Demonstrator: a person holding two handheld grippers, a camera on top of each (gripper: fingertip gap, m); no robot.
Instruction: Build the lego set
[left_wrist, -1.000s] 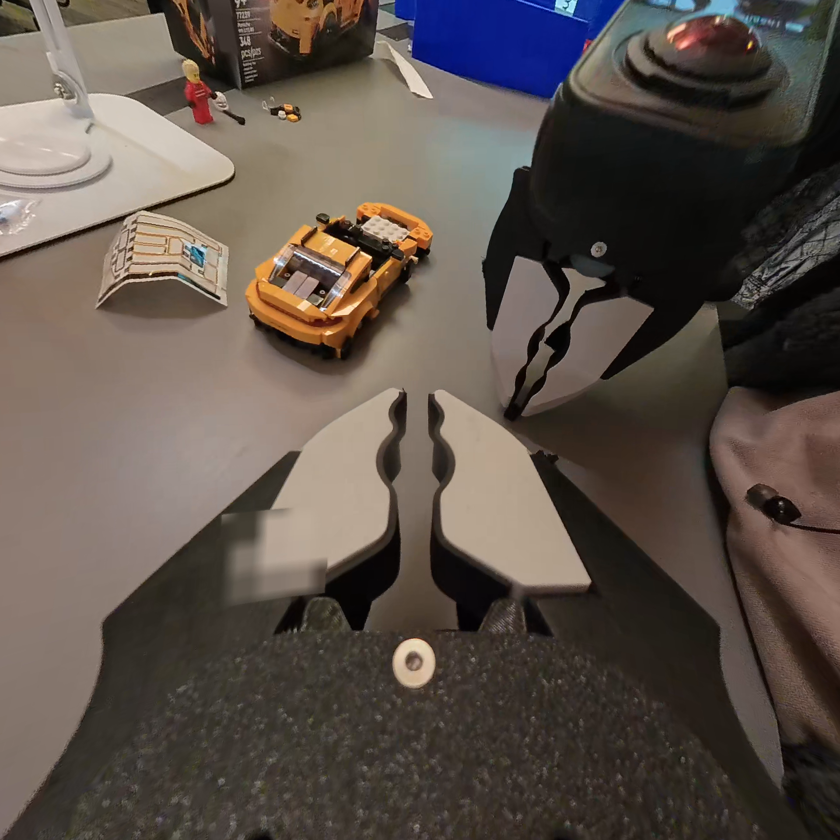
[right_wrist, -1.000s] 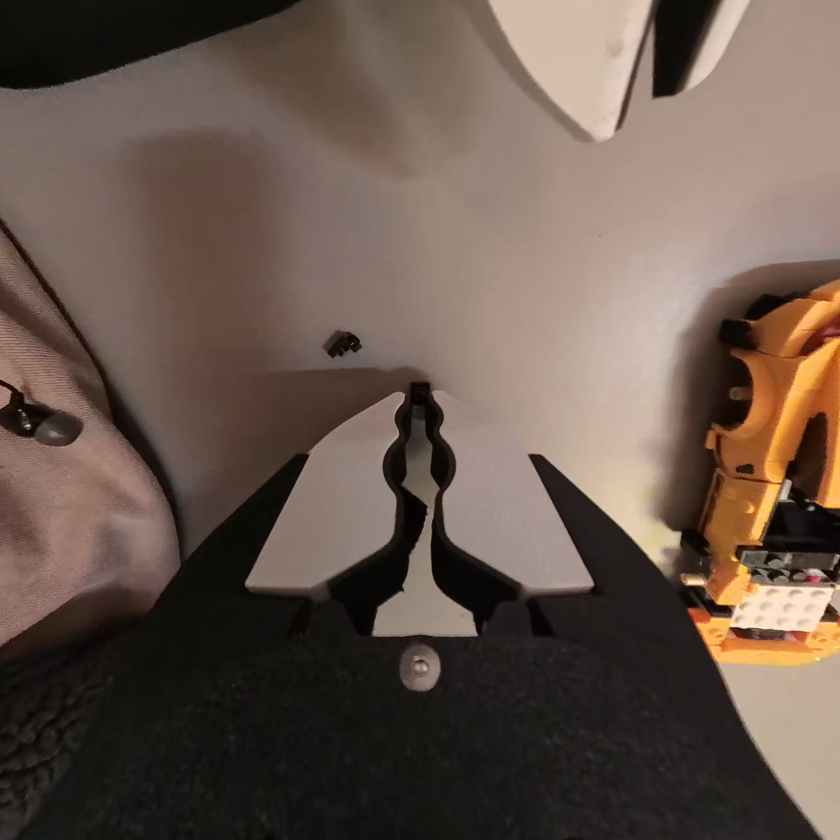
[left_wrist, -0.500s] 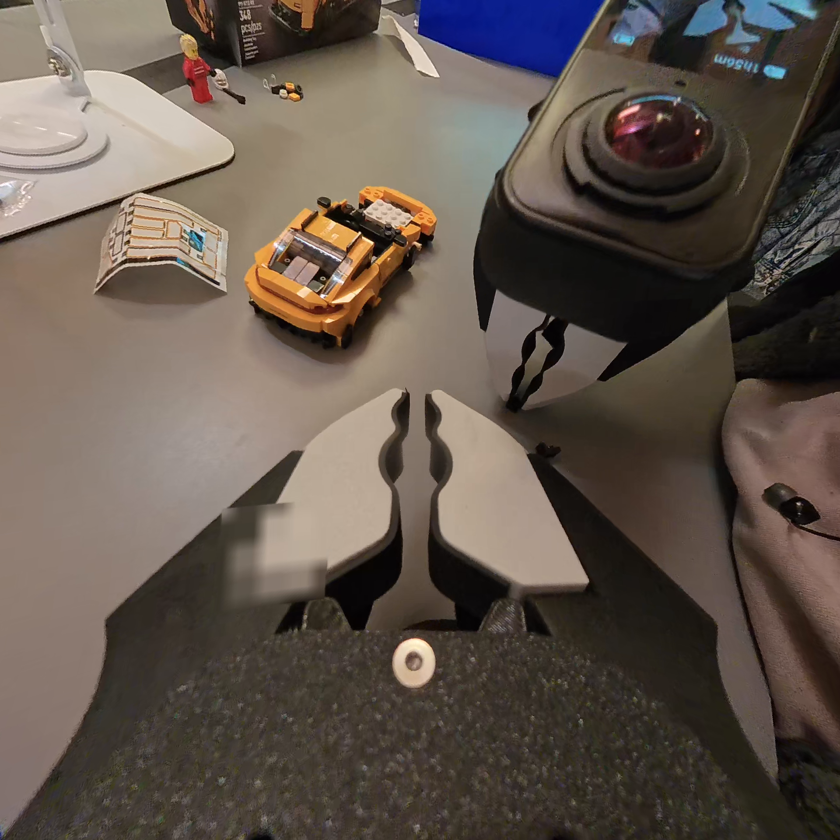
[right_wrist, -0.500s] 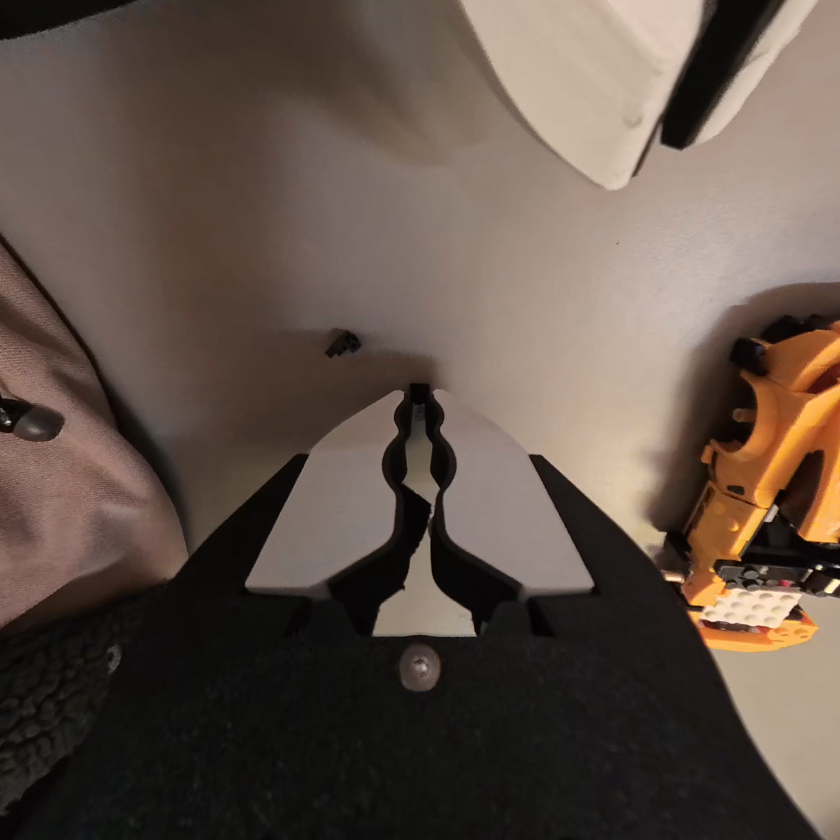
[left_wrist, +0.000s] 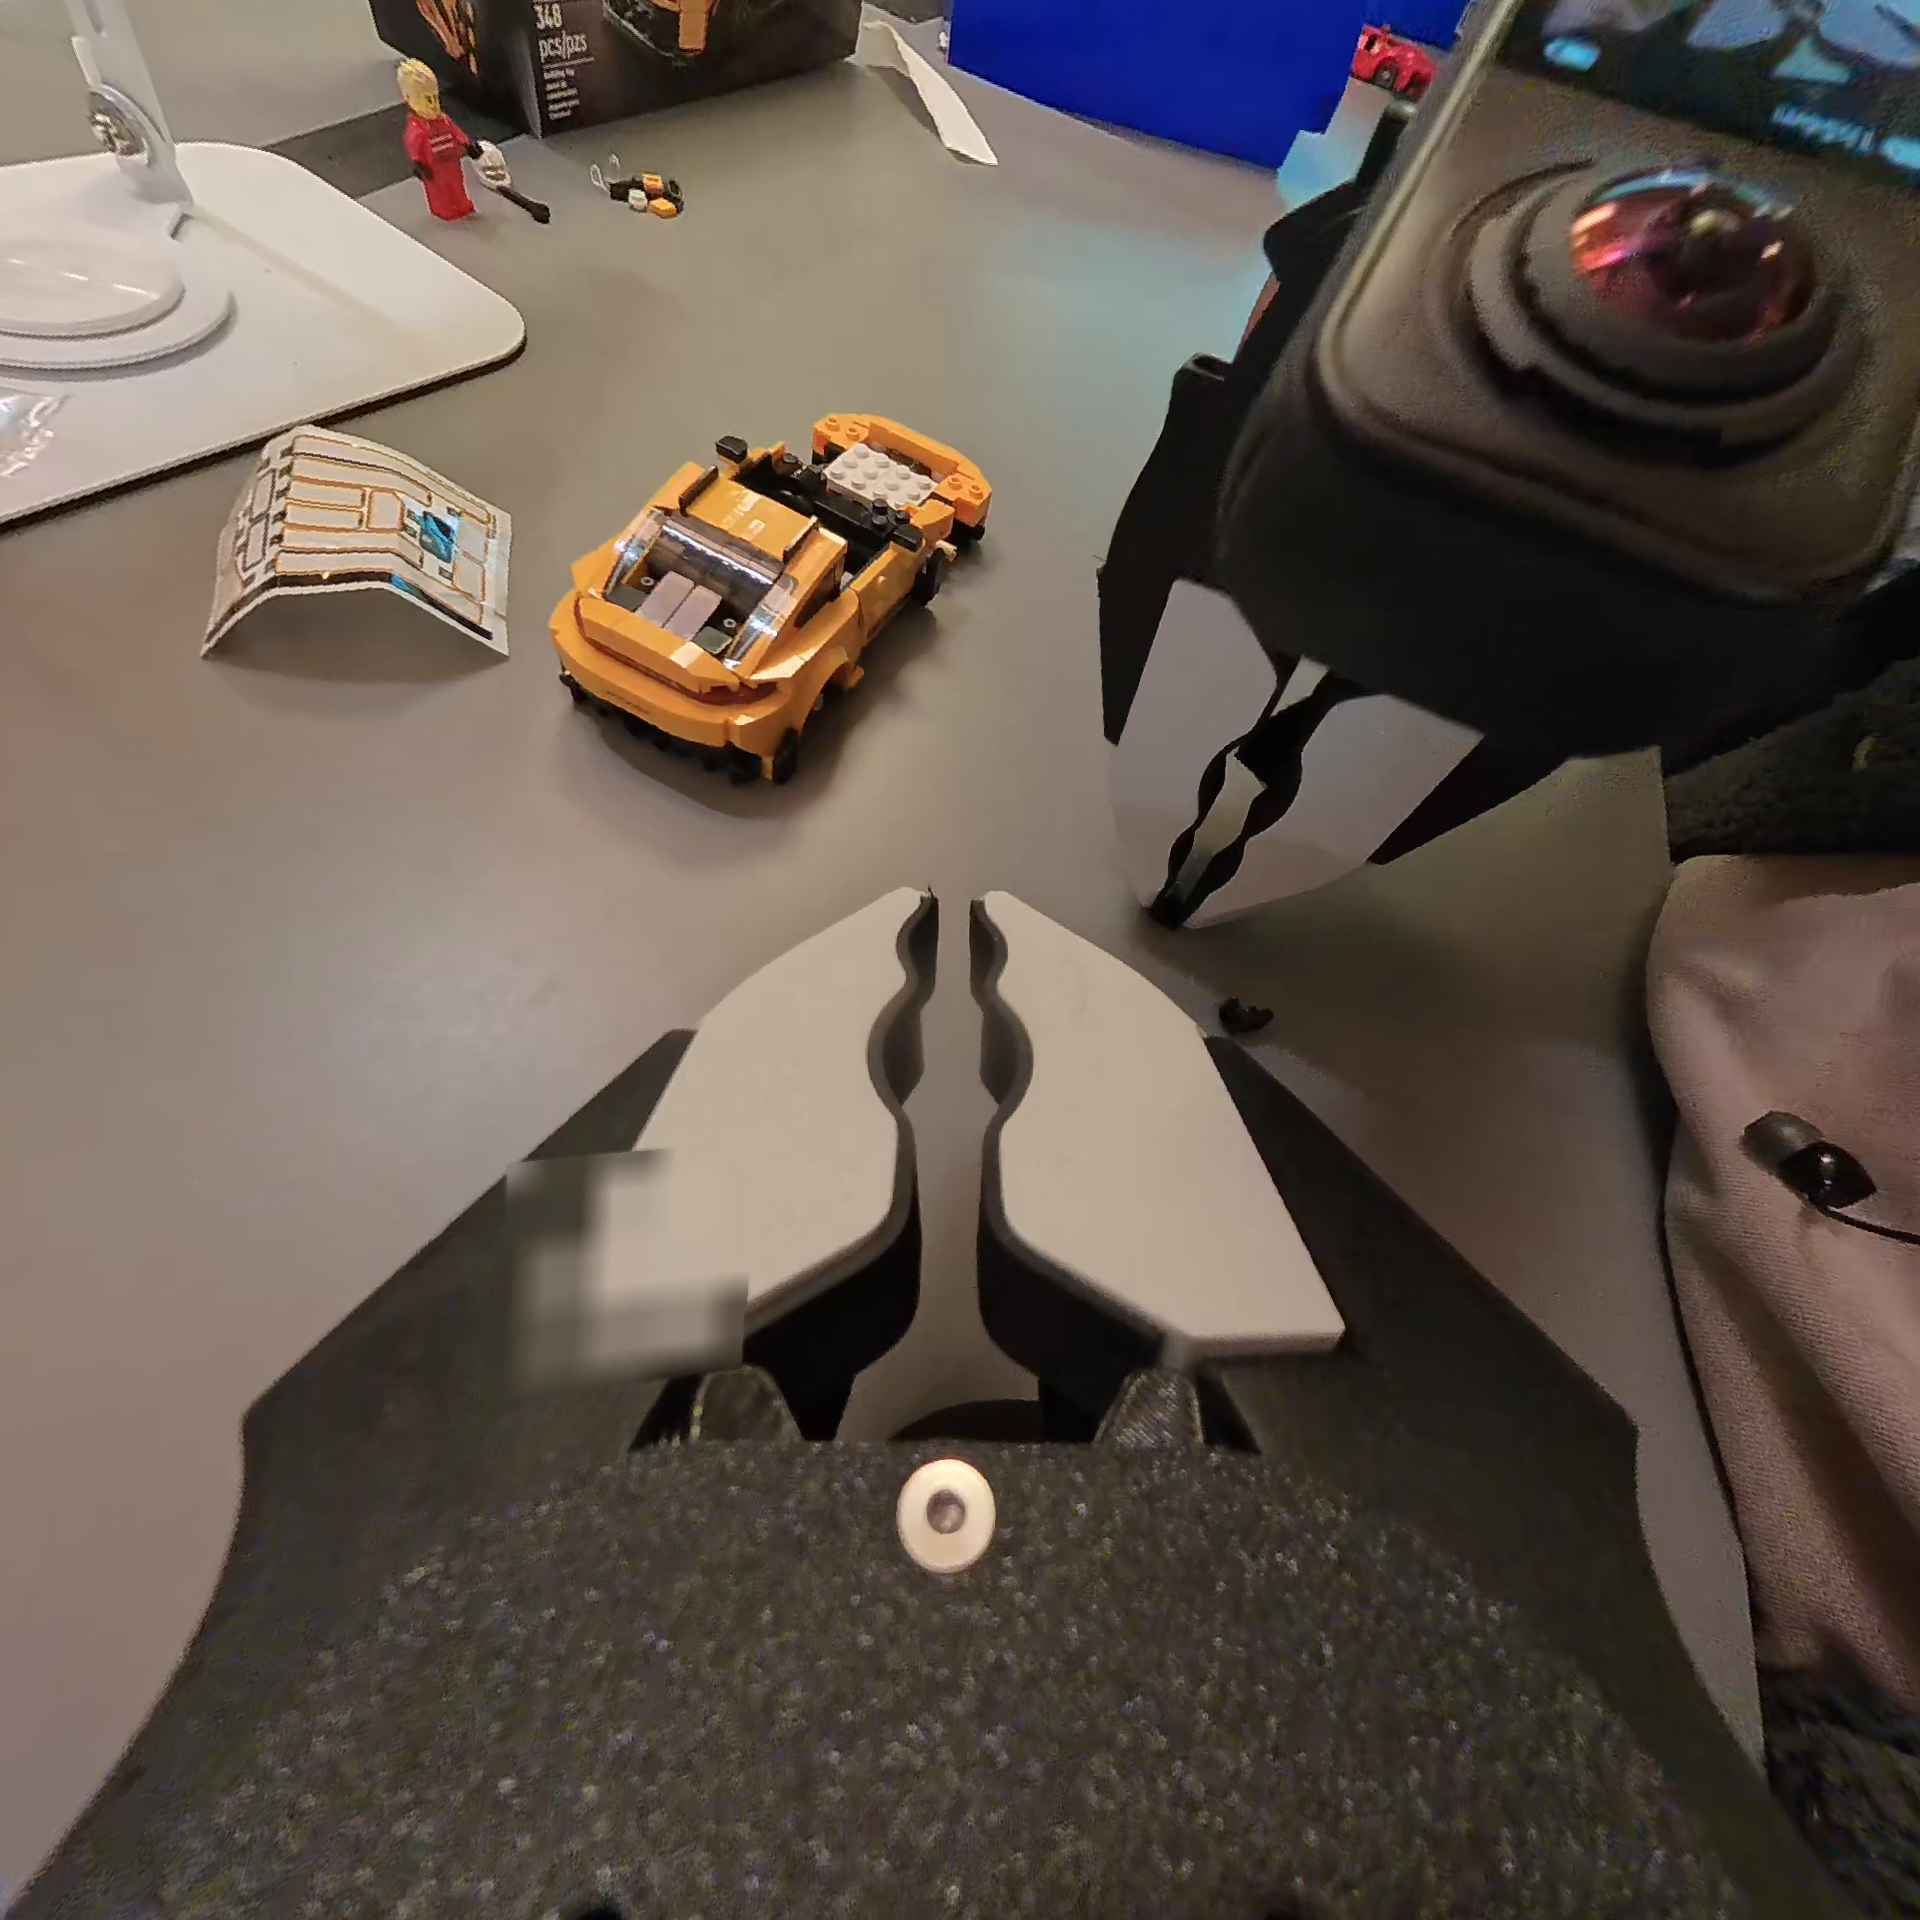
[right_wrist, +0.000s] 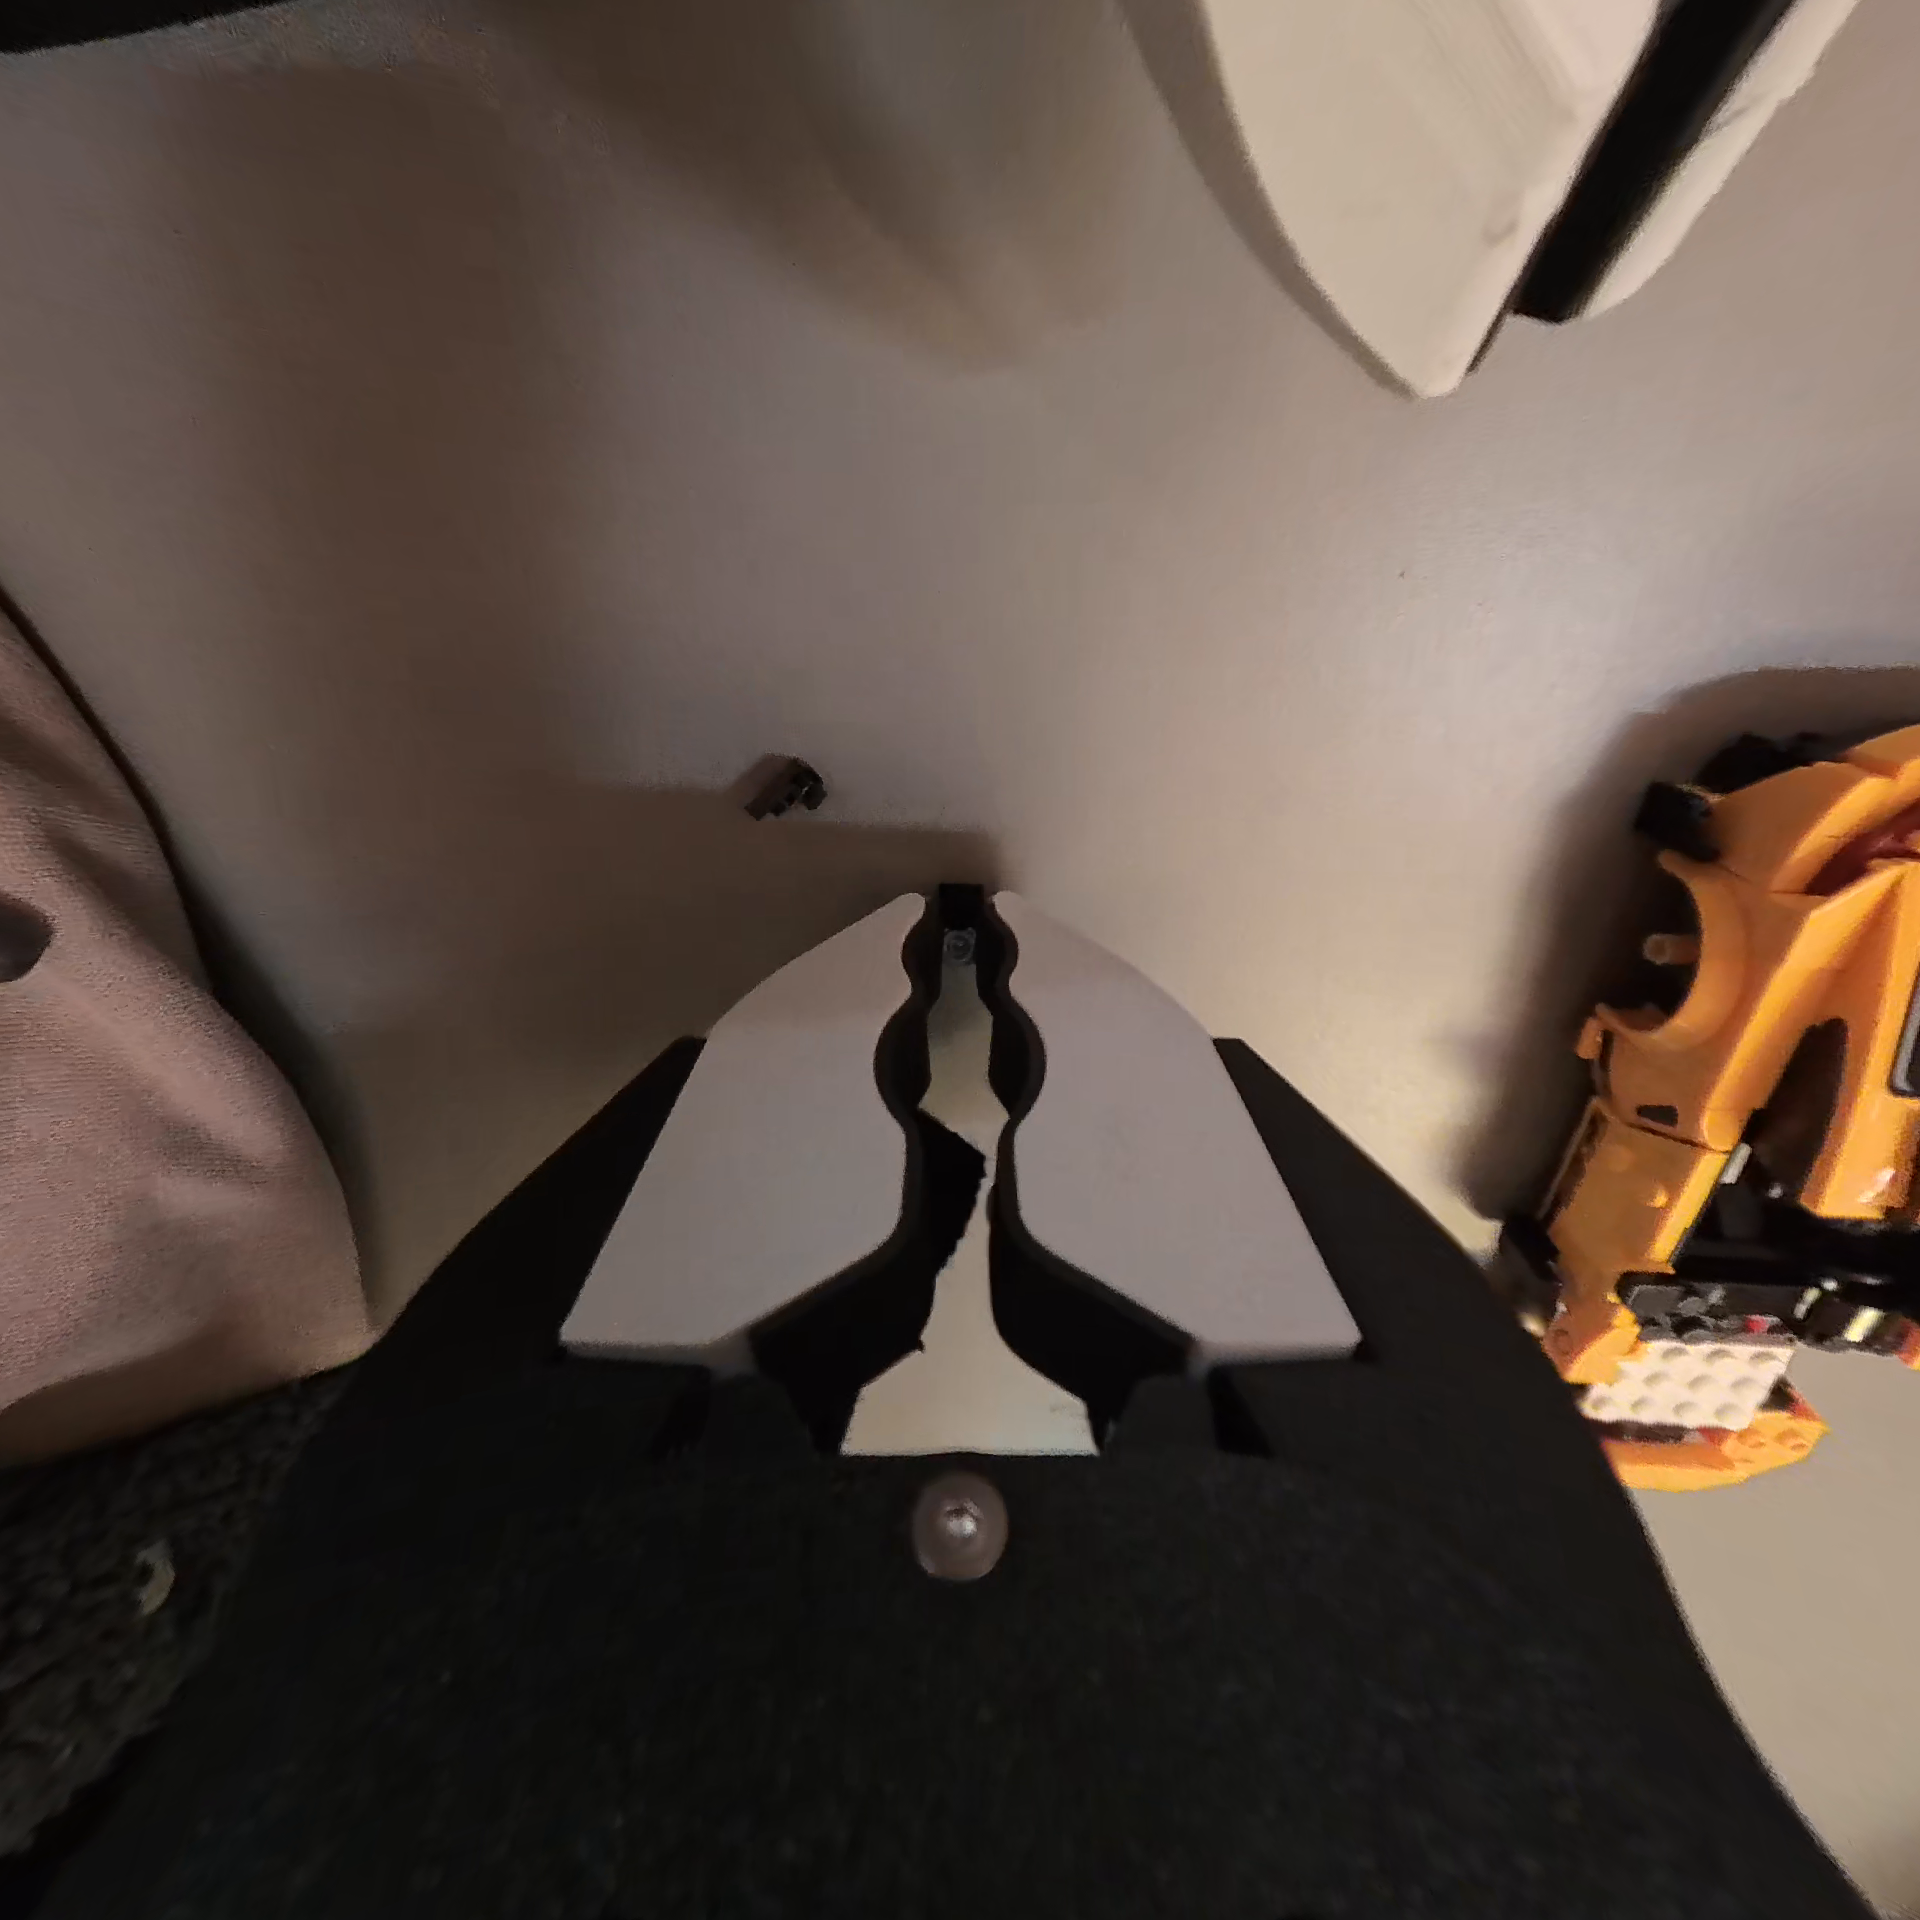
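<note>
The orange Lego car (left_wrist: 769, 603) stands on the grey table (left_wrist: 312, 987), with its light grey stud plate at the rear; it also shows at the right edge of the right wrist view (right_wrist: 1766, 1091). My right gripper (right_wrist: 958, 904) is shut on a small black Lego piece (right_wrist: 958, 896) at its tips, low over the table; it also shows in the left wrist view (left_wrist: 1169, 914). A second small black piece (right_wrist: 784, 800) lies loose beside it, and also shows in the left wrist view (left_wrist: 1244, 1013). My left gripper (left_wrist: 951, 914) is shut and empty, just left of the right gripper's tips.
A curled sticker sheet (left_wrist: 358, 540) lies left of the car. A white lamp base (left_wrist: 260, 291), a red minifigure (left_wrist: 436, 140), small loose parts (left_wrist: 644, 192), the set's box (left_wrist: 623, 42) and a blue box (left_wrist: 1122, 62) stand at the back. A person's clothing (left_wrist: 1787, 1247) borders the right side. There is about 10 centimeters between the tips of the two grippers.
My right gripper has tilted over with the black piece still in its tips, which stay low by the table. My left gripper's fingers loom closer in the right wrist view.
</note>
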